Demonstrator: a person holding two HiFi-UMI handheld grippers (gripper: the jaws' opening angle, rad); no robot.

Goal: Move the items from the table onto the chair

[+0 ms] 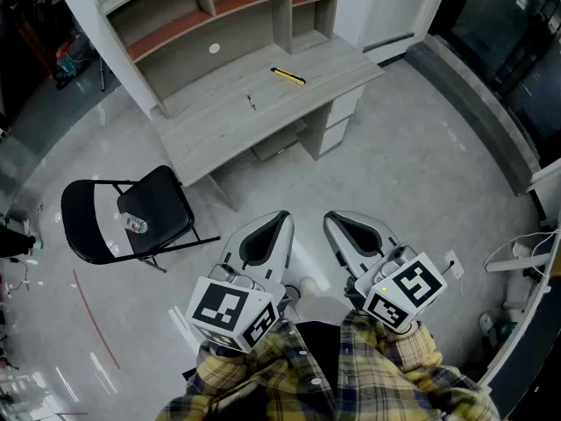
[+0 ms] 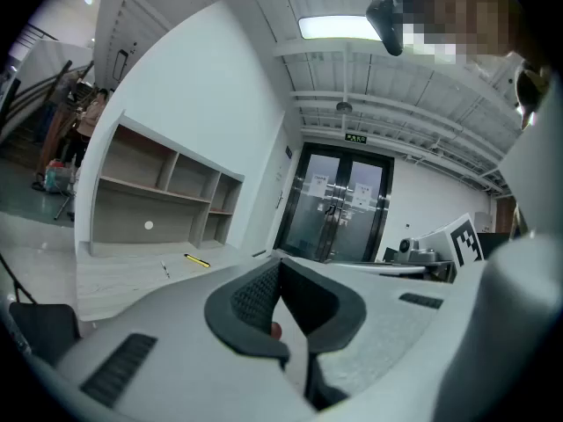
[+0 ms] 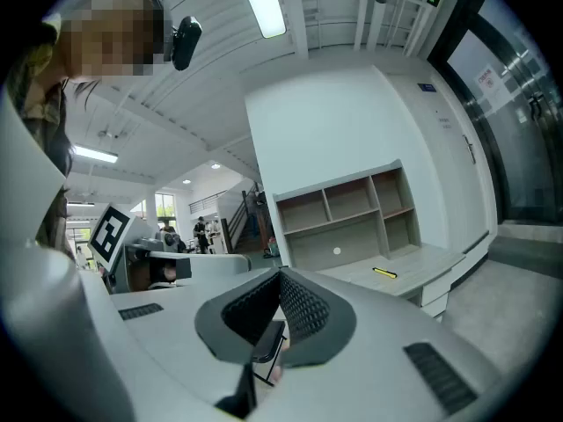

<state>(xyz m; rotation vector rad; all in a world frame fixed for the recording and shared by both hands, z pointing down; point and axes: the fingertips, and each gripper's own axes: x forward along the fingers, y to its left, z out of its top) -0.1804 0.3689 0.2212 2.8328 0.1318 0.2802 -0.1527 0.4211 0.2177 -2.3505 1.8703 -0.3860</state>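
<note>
A yellow, pen-like item (image 1: 288, 76) and a small thin dark item (image 1: 251, 102) lie on the light wooden desk (image 1: 219, 121). The black folding chair (image 1: 158, 204) stands left of the desk, with a small bottle-like thing (image 1: 136, 225) on its seat. My left gripper (image 1: 279, 219) and right gripper (image 1: 334, 221) hang side by side over the floor, well short of the desk, both shut and empty. In the left gripper view the yellow item (image 2: 197, 260) and the thin item (image 2: 164, 270) lie far ahead, beyond the shut left gripper (image 2: 280, 271). In the right gripper view the yellow item (image 3: 384, 272) shows past the right gripper (image 3: 281, 280).
The desk carries a shelf unit (image 1: 202, 11) with open compartments and stands against a white wall. Drawers (image 1: 337, 117) sit under its right end. Glass doors (image 2: 339, 205) lie ahead at the right. Clutter and cables (image 1: 517, 270) line the room's right edge.
</note>
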